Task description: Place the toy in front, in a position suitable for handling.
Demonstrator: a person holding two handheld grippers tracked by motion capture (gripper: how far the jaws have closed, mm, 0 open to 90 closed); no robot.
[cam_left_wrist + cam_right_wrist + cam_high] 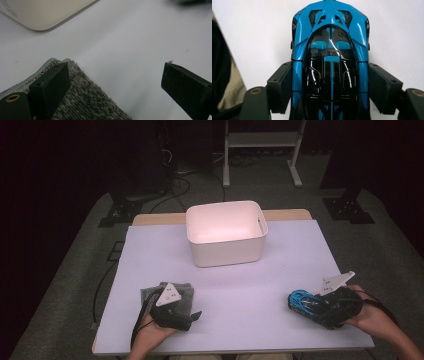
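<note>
High view: one table (225,285) with a pale mat over it, and three things on it — one white bin (226,233), one grey cloth (170,297), one blue-and-black toy car (305,304). Two grippers, one in each hand.

Bin stands near the far edge, about midway along it, open side up; nothing visible inside. One slot handle shows on its right wall.

Cloth lies near the near-left corner, folded. Left gripper (192,316) rests at the cloth's near-right side. Left gripper view: jaws wide apart, one pad (53,83) over the cloth (82,100), the other over bare mat beyond the cloth's edge. Nothing pinched between them. A rounded corner of the bin (42,12) shows at the upper left of that view.

Car sits near the near-right corner, flat on the mat. Right gripper (312,307) is at it. Right gripper view: the car (330,57) lies lengthwise between the two jaws, one pad (282,85) against each flank at mid-body — jaws stand wide but are closed onto the car's sides. Car's far end points away from the gripper.

Cloth and car are well apart, at opposite ends of the near edge.
</note>
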